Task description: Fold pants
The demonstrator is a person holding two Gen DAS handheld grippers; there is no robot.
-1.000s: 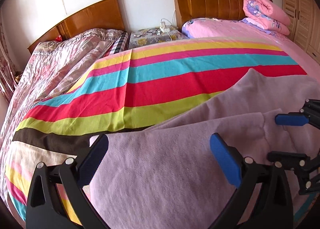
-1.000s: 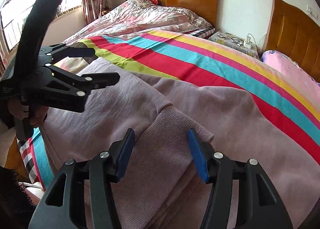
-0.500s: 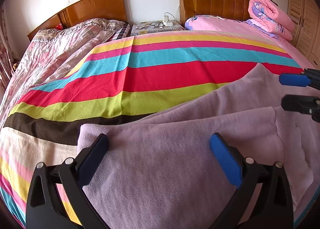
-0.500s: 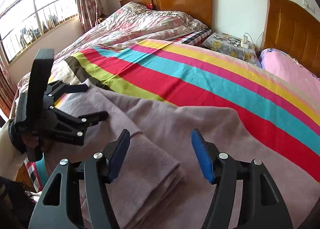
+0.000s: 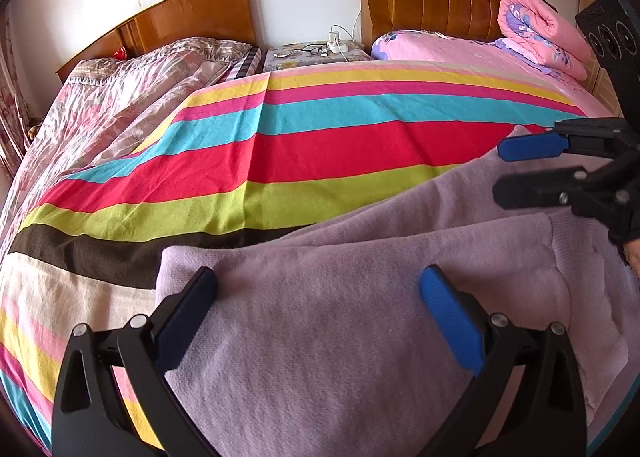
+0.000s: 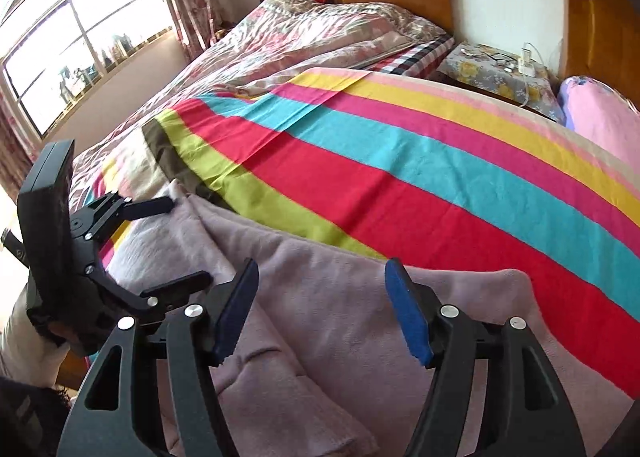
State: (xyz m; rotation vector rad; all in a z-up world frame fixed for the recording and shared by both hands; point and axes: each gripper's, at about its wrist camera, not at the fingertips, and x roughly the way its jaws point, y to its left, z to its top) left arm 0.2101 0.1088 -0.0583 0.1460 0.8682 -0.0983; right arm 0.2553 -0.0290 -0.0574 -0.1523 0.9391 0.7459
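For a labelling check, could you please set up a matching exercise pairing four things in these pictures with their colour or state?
Things:
1. pants
2. sheet
3. rolled quilt
4. left gripper

Colour or state:
A. open above the cloth
B. pink with flowers, by a headboard
C. lilac, partly folded
D. bright stripes, spread over the bed

Pairs: 1-C, 2-D, 3-B, 4-A

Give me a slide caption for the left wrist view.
Open left gripper hovers over lilac pants on the striped bedspread, open right gripper alongside.
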